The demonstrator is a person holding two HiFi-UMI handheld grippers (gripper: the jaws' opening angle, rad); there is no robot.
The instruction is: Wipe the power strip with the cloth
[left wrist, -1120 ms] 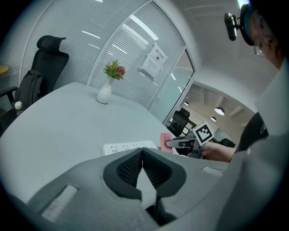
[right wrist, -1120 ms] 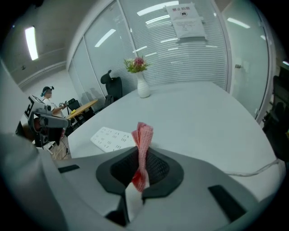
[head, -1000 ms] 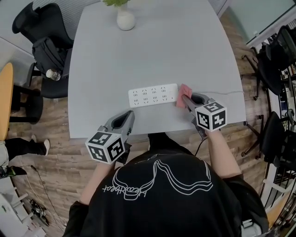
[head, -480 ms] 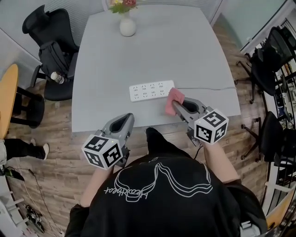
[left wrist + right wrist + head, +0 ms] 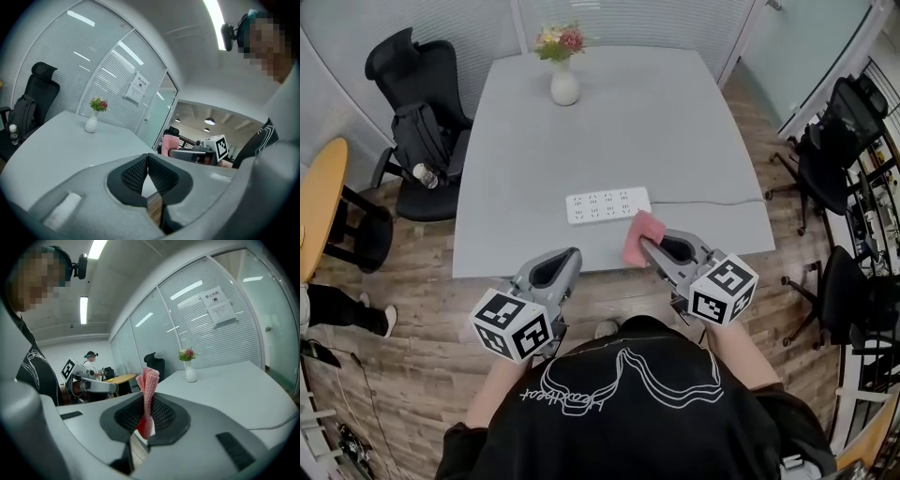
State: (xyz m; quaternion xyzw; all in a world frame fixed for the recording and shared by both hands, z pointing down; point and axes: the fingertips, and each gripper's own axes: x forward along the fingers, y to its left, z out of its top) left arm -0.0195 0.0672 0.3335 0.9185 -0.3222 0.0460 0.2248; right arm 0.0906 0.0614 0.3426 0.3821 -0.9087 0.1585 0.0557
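Note:
A white power strip (image 5: 607, 205) lies flat on the grey table (image 5: 609, 122), its white cord (image 5: 712, 202) running off to the right. My right gripper (image 5: 645, 243) is shut on a pink cloth (image 5: 641, 237), held above the table's near edge, below and right of the strip and apart from it. In the right gripper view the cloth (image 5: 149, 394) stands upright, pinched between the jaws. My left gripper (image 5: 572, 255) is shut with nothing in it, held off the table's near edge. Its pads (image 5: 140, 174) meet in the left gripper view.
A white vase with flowers (image 5: 563, 73) stands at the table's far end. A black office chair with a bag (image 5: 420, 122) stands at the left, beside a round wooden table (image 5: 321, 202). More chairs (image 5: 834, 150) stand at the right. The floor is wood.
My right gripper has drawn back from the strip's right end toward the near edge, taking the pink cloth with it. The head view has pulled back, showing more of the room.

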